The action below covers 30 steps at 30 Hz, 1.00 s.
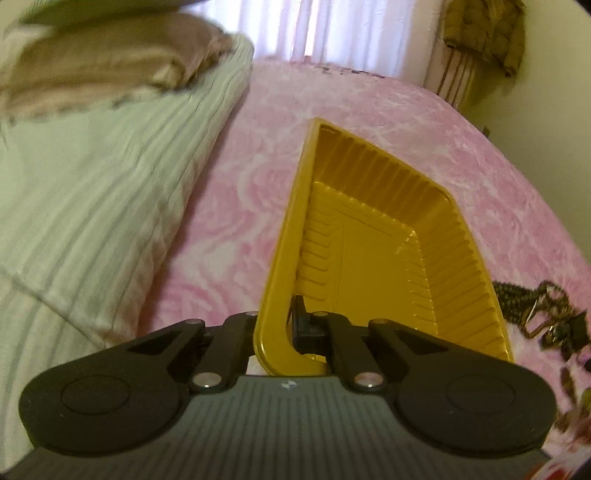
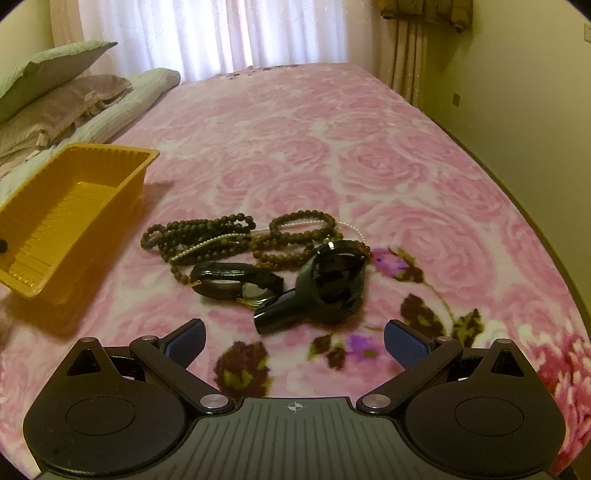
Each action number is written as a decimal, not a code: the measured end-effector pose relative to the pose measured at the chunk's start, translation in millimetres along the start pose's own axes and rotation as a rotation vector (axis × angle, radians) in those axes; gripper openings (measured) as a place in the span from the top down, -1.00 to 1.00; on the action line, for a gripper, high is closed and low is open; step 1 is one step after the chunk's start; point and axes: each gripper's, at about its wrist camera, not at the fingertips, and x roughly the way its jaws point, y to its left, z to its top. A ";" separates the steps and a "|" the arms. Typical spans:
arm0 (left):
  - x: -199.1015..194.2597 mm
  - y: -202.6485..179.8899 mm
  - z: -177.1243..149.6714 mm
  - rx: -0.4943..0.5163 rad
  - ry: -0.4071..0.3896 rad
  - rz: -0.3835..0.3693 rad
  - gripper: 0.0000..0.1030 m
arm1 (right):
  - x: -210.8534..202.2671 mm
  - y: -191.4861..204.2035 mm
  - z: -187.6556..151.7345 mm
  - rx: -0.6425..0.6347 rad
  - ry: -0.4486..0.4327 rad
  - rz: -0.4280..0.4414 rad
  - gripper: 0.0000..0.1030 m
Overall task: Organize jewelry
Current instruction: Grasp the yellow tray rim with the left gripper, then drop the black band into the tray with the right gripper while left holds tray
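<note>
The jewelry lies in a loose heap on the pink rose-patterned bed cover (image 2: 332, 155): dark bead strands (image 2: 207, 236) tangled with a thin string of small white pearls (image 2: 212, 243), a slim black-strapped watch (image 2: 236, 282) just in front of them, and a bulkier black watch (image 2: 325, 280) touching the heap's right side. To the left of the heap, a little apart from it, sits the yellow ribbed tray (image 2: 85, 199), tilted, with nothing visible inside. In the left wrist view the left claw (image 1: 280, 328) pinches the near rim of the yellow ribbed tray (image 1: 369, 240), one finger inside the wall and one outside, and part of the bead heap shows blurred beyond the tray's right edge. The right claw (image 2: 293, 341) hangs just in front of the heap, its blue-padded fingers (image 2: 402, 343) spread wide and touching nothing. Behind the tray, farther from the heap, folded bedding and pillows (image 2: 74, 107) are stacked along the bed's left edge. Beyond the heap at the far end of the bed hang white curtains (image 2: 221, 33).
</note>
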 end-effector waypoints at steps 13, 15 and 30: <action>-30.2 -79.6 -7.9 0.180 -0.036 0.212 0.95 | 6.0 -25.3 -2.7 -0.052 -0.084 0.053 -0.39; -30.9 -83.3 -7.6 0.186 -0.034 0.220 0.95 | 10.3 -22.2 0.4 -0.088 -0.098 0.057 -0.20; -32.1 -92.3 -3.7 0.279 -0.035 0.205 0.94 | 9.9 -15.9 4.3 -0.222 -0.116 -0.010 0.94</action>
